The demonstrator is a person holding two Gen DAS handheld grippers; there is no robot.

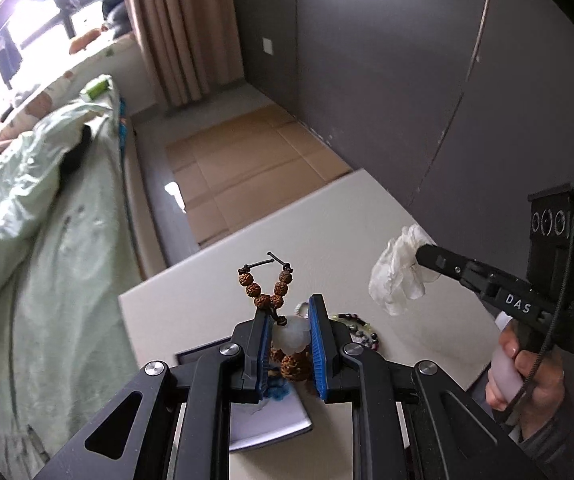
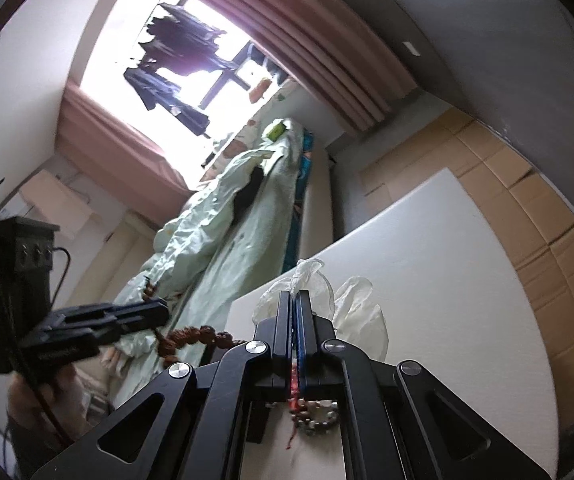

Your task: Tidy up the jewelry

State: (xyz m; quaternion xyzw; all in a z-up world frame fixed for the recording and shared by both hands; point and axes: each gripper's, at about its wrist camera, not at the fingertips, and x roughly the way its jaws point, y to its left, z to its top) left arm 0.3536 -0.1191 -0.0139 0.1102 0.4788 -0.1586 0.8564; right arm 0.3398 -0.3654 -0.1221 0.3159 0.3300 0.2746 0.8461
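Observation:
My left gripper (image 1: 290, 320) is shut on a brown seed-bead bracelet (image 1: 265, 288), clamped at its large white bead (image 1: 292, 336), and holds it above the white table (image 1: 215, 280). The bracelet's loop sticks up past the fingertips. My right gripper (image 2: 294, 300) is shut on a sheer white organza pouch (image 2: 351, 308), which also shows in the left wrist view (image 1: 397, 268). In the right wrist view the left gripper (image 2: 143, 312) is at the left with the brown bracelet (image 2: 195, 338) hanging from it. A dark bead bracelet (image 1: 361, 330) lies on the table behind the left gripper.
A small white box or card (image 1: 267, 420) lies on the table under the left gripper. Another bead bracelet with a red tassel (image 2: 315, 416) lies under the right gripper. A bed with a pale green quilt (image 1: 47, 220) stands left of the table. Cardboard (image 1: 247, 164) covers the floor.

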